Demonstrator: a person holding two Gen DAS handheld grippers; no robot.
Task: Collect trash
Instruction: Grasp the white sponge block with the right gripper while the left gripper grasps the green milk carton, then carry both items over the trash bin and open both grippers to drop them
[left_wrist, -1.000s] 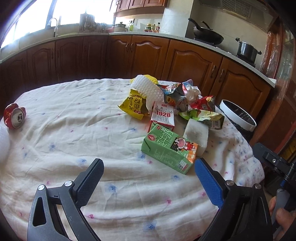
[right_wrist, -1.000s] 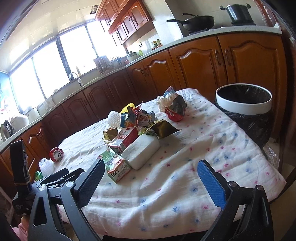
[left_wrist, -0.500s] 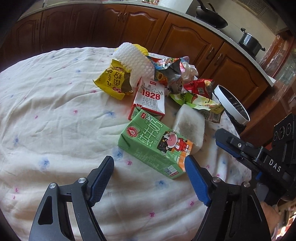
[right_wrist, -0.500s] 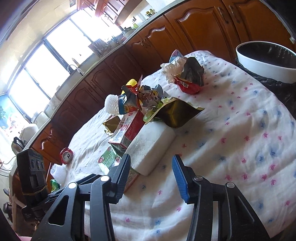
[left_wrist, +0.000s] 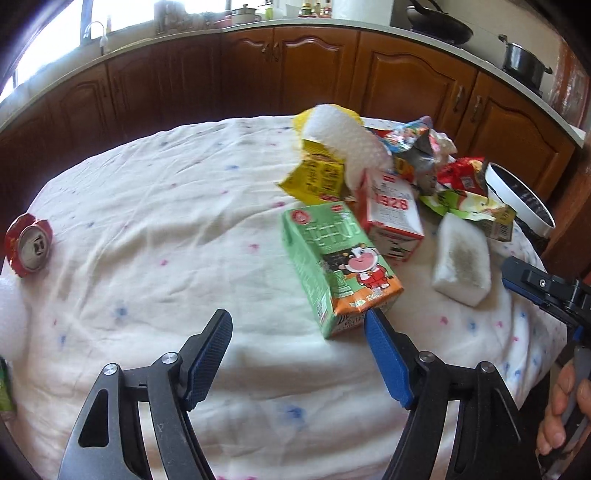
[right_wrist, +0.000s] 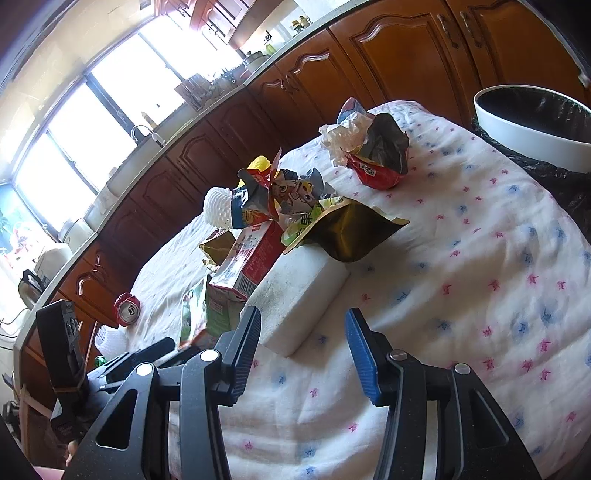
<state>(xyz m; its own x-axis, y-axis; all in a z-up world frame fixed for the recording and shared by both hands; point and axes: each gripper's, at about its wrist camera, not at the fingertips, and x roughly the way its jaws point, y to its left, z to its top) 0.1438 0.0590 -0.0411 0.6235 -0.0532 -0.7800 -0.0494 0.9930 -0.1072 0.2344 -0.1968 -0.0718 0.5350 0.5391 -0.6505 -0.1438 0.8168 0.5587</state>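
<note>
Trash lies piled on a round table with a white cloth (left_wrist: 155, 229). A green milk carton (left_wrist: 336, 262) lies just ahead of my left gripper (left_wrist: 299, 332), which is open and empty; its right fingertip is at the carton's near corner. A white foam block (right_wrist: 295, 295) lies just ahead of my right gripper (right_wrist: 303, 325), open and empty, its left finger close beside the block's near end. The block also shows in the left wrist view (left_wrist: 461, 262). A red-and-white 1928 carton (left_wrist: 391, 214), snack wrappers (right_wrist: 351, 229) and foam netting (left_wrist: 343, 144) lie behind.
A crushed red can (left_wrist: 27, 245) lies at the table's left edge. A white-rimmed bin (right_wrist: 532, 125) with a black liner stands beyond the table's right side. Wooden cabinets (left_wrist: 295, 70) and a counter ring the room.
My left gripper has swung and now sits against the green carton's near corner. My right gripper has moved closer to the foam block and its fingers have narrowed.
</note>
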